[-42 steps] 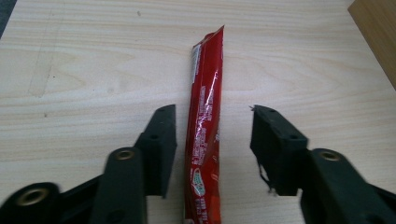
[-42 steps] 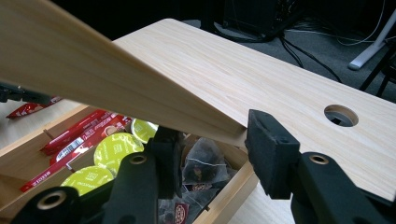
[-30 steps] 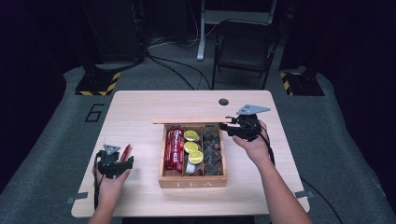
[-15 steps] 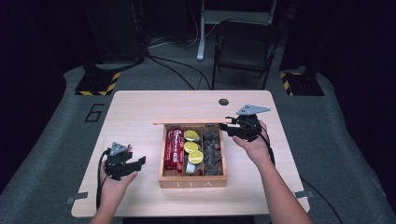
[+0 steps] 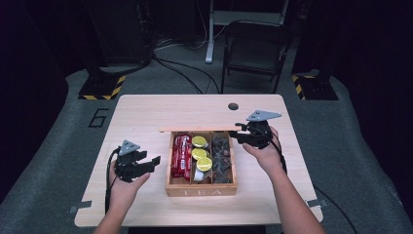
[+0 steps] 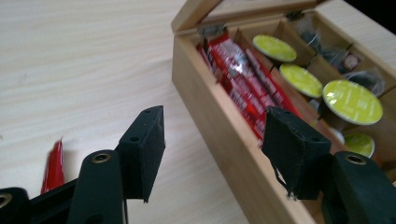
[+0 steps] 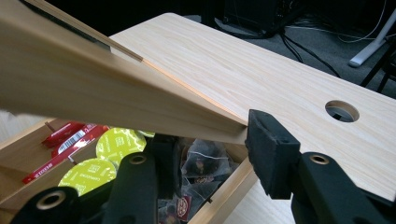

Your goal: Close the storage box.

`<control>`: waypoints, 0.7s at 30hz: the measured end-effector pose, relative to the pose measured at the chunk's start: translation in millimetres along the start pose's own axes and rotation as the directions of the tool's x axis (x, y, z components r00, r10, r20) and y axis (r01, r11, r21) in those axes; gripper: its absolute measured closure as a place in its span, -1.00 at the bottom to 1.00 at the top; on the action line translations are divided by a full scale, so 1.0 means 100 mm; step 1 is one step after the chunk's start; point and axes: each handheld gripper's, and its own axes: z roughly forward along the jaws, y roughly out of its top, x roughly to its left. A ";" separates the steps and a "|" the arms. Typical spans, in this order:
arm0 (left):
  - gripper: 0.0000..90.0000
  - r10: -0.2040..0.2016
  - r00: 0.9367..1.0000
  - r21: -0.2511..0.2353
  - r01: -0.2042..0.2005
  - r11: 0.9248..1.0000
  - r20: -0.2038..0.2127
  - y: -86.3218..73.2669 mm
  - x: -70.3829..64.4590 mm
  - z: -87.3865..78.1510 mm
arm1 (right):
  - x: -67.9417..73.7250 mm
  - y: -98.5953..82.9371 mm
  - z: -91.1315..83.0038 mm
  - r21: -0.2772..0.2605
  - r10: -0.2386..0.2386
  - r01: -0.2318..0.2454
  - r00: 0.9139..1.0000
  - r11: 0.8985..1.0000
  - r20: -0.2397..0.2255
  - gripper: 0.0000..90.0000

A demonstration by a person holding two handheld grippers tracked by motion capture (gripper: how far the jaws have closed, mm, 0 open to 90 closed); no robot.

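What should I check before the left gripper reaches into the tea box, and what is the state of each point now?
1. Lid raised: ok; it stands open above the tea box.
2. Right gripper on the lid: its jaws stand on either side of the lid's corner, but a firm clamp: cannot tell.
3. Left gripper ready: ok; jaws apart and empty.
4. Left gripper's position: not ok yet; it is beside the box's outer wall, not above a compartment.
5. Red packets reachable: ok; they lie in the compartment nearest the left gripper.
6. Loose red packet on the table near the left gripper: ok; apart from the box.
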 end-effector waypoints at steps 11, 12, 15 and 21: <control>-0.14 0.063 0.998 -0.070 -0.061 0.996 0.029 0.44 -0.19 -0.04 | 0.01 -0.02 0.00 0.001 0.002 -0.002 1.000 1.000 -0.003 0.25; -0.14 0.067 0.997 -0.073 -0.065 0.995 0.035 0.46 -0.21 -0.04 | 0.01 -0.02 0.00 0.001 0.001 -0.001 1.000 1.000 -0.004 0.25; -0.05 0.090 0.995 -0.092 -0.087 0.992 0.032 0.53 -0.26 -0.05 | 0.01 -0.02 0.00 0.002 0.000 0.000 1.000 1.000 -0.002 0.25; 0.02 0.120 0.993 -0.123 -0.117 0.986 0.020 0.68 -0.33 -0.12 | 0.01 -0.02 0.00 0.001 0.000 0.000 1.000 1.000 0.000 0.25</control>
